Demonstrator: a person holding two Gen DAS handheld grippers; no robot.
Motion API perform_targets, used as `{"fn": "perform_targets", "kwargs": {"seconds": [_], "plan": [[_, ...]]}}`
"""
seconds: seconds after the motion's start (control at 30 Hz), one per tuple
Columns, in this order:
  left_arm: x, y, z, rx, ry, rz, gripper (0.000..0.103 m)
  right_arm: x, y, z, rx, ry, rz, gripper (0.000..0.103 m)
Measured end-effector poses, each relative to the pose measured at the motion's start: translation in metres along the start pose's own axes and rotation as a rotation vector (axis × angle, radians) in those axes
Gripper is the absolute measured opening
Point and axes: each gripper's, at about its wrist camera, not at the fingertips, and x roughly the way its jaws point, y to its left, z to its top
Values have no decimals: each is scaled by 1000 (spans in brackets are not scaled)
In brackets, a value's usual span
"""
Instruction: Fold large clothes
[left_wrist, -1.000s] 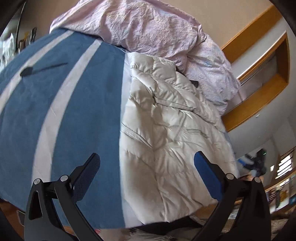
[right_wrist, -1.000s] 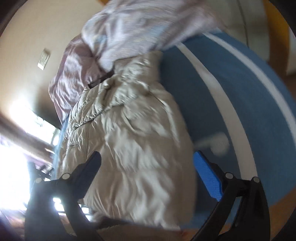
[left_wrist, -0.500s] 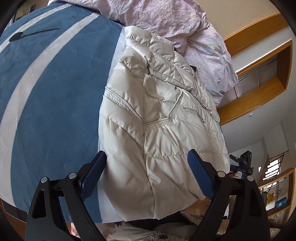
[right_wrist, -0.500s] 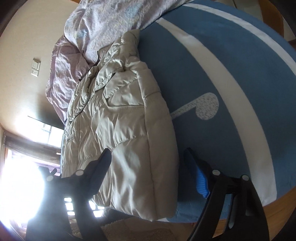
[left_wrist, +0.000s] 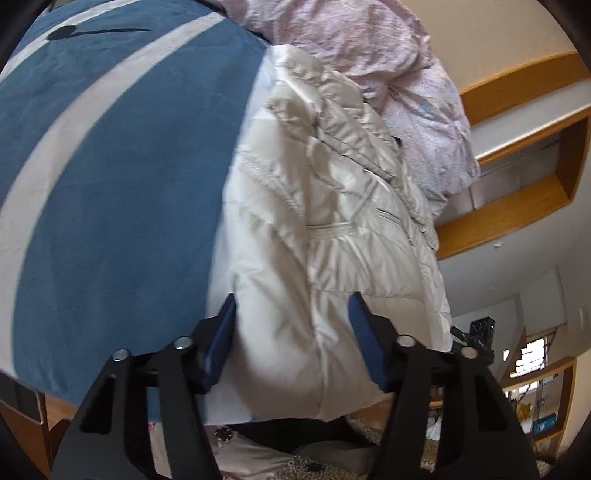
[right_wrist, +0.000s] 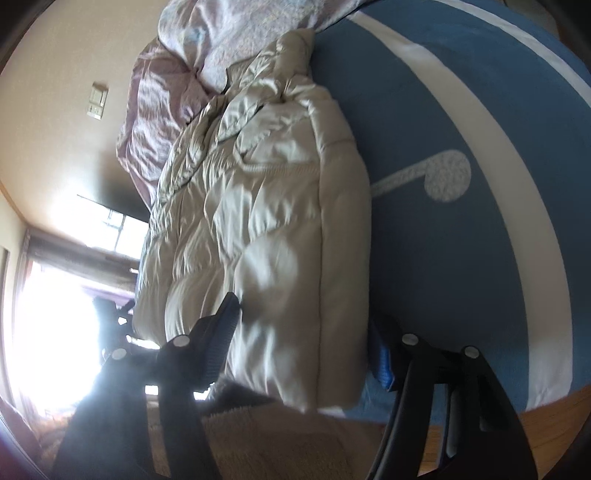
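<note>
A wide bed covered by a blue bedspread (left_wrist: 110, 192) with broad white stripes fills most of both wrist views; a pale musical-note shape (right_wrist: 439, 175) is printed on the blue in the right wrist view. At the far end of the bed lies a crumpled pale pink duvet (left_wrist: 369, 48), bunched against a cream wall. A large cream quilted puffer jacket (left_wrist: 332, 236) lies lengthwise along one side of the bed, its collar end touching the pink duvet and its hem hanging at the bed's near edge, above a shaggy beige rug (right_wrist: 266, 435) on the floor. Wooden wall shelves (left_wrist: 517, 206) show beyond the jacket in the left wrist view; a bright window (right_wrist: 55, 314) glares in the right wrist view. The left claw (left_wrist: 291, 314) stands open, its blue-padded fingers (left_wrist: 221, 339) straddling the jacket's hem, with puffy fabric bulging between them. The right claw (right_wrist: 306, 325) also stands open astride the jacket's hem corner: one finger presses on top of the fabric, while the other sits low at the jacket's edge beside the blue bedspread, partly hidden by the jacket.
</note>
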Motion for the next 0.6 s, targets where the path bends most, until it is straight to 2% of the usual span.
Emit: {"fn": "perform_targets", "kwargs": {"seconds": [0.17, 0.37, 0.5, 0.6], "plan": [[1, -4, -7, 21, 45, -13, 60, 4, 10, -10, -41, 39, -11, 64], [4, -1, -13, -48, 101, -73, 60, 9, 12, -14, -19, 35, 34, 64], [-4, -1, -14, -64, 120, -4, 60, 7, 10, -18, 7, 30, 36, 62], [-2, -10, -18, -29, 117, 27, 66, 8, 10, -21, 16, 16, 44, 62]]}}
